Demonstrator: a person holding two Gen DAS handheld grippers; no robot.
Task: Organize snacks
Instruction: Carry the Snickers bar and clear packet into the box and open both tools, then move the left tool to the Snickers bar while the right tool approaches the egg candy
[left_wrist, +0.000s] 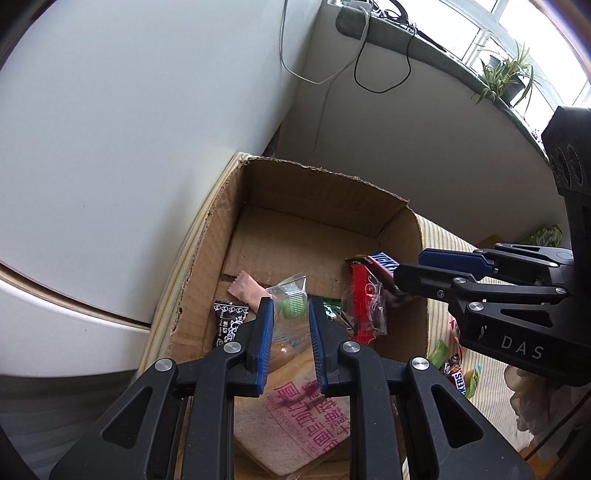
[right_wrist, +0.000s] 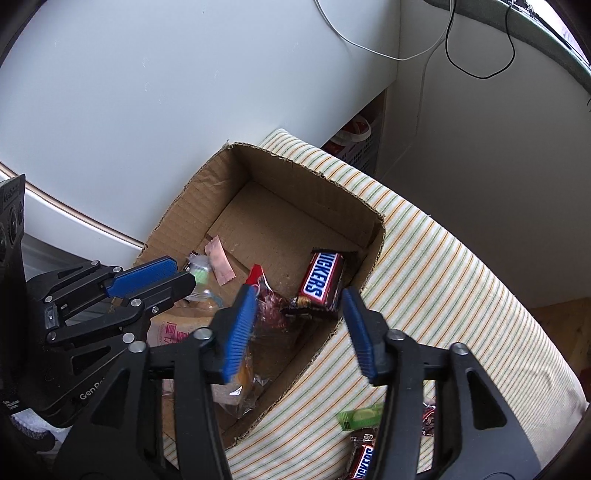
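An open cardboard box (left_wrist: 207, 258) (right_wrist: 177, 221) sits on a striped cloth. Inside lie a Snickers bar (right_wrist: 321, 280) (left_wrist: 384, 262), a red clear-wrapped snack (left_wrist: 364, 306) (right_wrist: 258, 280), a pink candy (left_wrist: 247, 291) (right_wrist: 219, 264), a clear pack with a green piece (left_wrist: 291, 299) (right_wrist: 199, 271), a black packet (left_wrist: 229, 317) and a bread pack with pink print (left_wrist: 306, 410) (right_wrist: 173, 332). My left gripper (left_wrist: 291, 317) (right_wrist: 184, 275) is open over the bread pack. My right gripper (right_wrist: 299, 310) (left_wrist: 400, 273) is open and empty above the Snickers bar.
Outside the box on the striped cloth (right_wrist: 443, 277) lie a green candy (right_wrist: 360, 415) (left_wrist: 437, 352) and more Snickers bars (right_wrist: 364, 461) (left_wrist: 456, 373). White furniture (left_wrist: 110, 147) stands behind the box. Cables (left_wrist: 369, 74) hang down the wall.
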